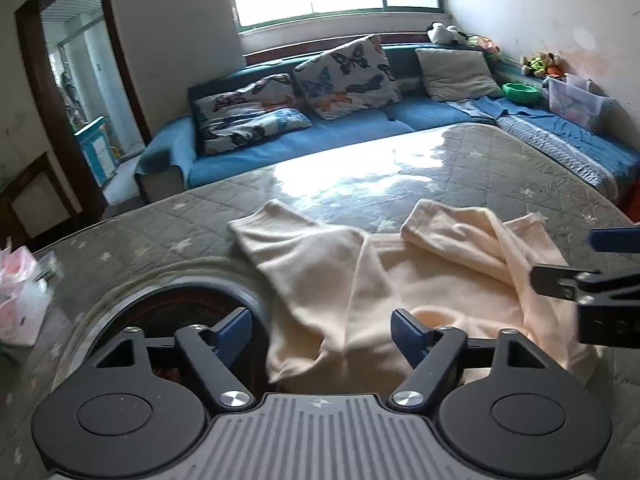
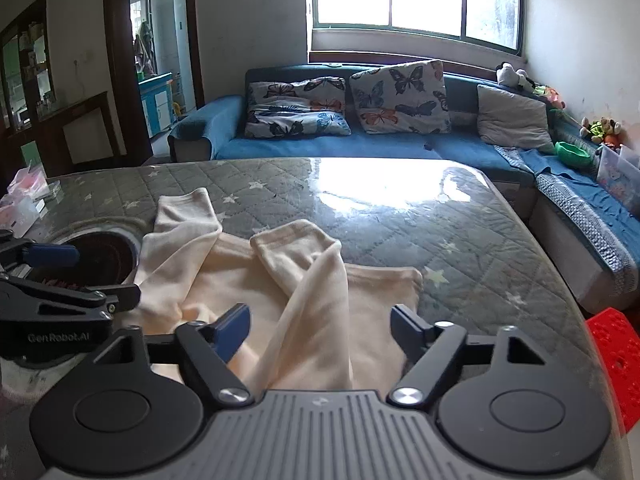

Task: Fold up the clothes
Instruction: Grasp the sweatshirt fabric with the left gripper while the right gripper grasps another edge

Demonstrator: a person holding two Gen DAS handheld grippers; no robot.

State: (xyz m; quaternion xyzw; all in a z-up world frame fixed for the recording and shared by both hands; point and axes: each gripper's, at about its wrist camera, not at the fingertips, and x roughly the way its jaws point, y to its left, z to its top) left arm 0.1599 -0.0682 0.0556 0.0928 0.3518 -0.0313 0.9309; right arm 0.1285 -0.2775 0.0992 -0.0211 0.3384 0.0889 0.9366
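Both grippers sit low over the near edge of the desk (image 2: 500, 248), jaws spread wide and gripping nothing. Left gripper (image 1: 321, 334) has the cream garment (image 1: 400, 280) lying crumpled right between its jaws and out toward 1 o'clock. Right gripper (image 2: 320, 330) has a raised fold of the same garment (image 2: 312, 300) running between its jaws toward 12 o'clock. They're level, side by side.
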